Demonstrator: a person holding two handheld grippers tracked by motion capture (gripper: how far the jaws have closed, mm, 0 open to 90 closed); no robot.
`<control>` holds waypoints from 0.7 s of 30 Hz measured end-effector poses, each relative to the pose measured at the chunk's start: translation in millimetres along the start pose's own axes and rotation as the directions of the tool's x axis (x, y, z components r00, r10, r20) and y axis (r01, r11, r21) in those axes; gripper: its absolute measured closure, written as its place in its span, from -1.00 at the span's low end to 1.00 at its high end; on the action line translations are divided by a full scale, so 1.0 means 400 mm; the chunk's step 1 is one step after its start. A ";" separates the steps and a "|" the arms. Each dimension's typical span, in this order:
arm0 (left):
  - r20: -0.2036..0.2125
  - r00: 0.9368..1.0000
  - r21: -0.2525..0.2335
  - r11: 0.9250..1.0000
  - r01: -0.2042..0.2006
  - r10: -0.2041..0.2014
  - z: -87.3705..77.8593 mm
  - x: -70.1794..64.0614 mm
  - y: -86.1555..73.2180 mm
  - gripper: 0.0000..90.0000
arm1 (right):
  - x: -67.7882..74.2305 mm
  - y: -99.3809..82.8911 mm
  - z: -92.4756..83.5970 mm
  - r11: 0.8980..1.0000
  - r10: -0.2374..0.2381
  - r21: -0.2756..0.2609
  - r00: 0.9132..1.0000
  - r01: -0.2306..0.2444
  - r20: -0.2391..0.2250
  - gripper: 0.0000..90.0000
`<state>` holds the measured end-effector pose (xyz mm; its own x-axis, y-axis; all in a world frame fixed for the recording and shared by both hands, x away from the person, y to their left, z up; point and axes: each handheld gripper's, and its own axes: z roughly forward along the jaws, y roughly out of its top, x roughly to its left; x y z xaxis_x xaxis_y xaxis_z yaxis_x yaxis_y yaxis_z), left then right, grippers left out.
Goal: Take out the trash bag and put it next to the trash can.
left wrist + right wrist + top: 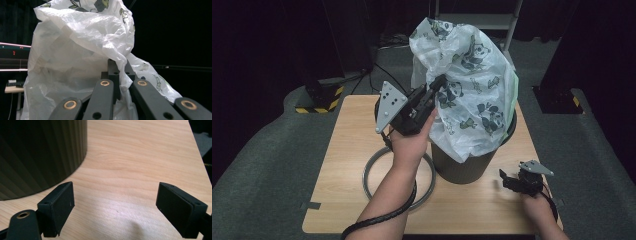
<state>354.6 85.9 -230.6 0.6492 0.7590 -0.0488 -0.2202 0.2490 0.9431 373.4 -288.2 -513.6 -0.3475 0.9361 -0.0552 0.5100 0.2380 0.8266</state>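
Note:
A white plastic bag (467, 75) printed with pandas billows out of a dark ribbed bin (467, 165) on the wooden table (357, 130). My left gripper (439, 85) is raised beside the bin's left side and is shut on a fold of the bag (80, 50), which runs pinched between the jaws. My right gripper (507, 179) sits low near the table's right front, just right of the bin base (37, 150). Its jaws stand wide open over bare wood, with nothing between the pads (60, 207).
A grey metal ring (372, 172) lies flat on the table to the left of the bin, partly under my left forearm. The table's right edge (195, 147) is close to the right gripper. Dark floor and stands surround the table.

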 end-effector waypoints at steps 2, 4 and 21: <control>0.007 1.000 -0.005 1.000 -0.015 0.015 0.004 0.000 0.010 0.99 | -0.006 -0.004 0.000 1.000 0.012 0.009 1.000 -0.012 0.006 -0.66; 0.012 1.000 -0.012 1.000 -0.015 0.015 0.005 -0.003 0.019 0.99 | -0.007 -0.006 0.001 1.000 0.010 0.012 1.000 -0.010 0.013 -0.65; 0.015 0.999 -0.070 0.997 -0.039 0.040 0.005 -0.013 0.068 0.99 | 0.000 -0.004 0.003 1.000 -0.026 0.012 0.999 0.025 0.030 -0.61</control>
<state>346.7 87.7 -203.9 0.6508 0.7592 -0.0059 -0.2956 0.2605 0.9191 373.4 -288.3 -515.7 -0.3363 0.9371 -0.0934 0.5103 0.2647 0.8183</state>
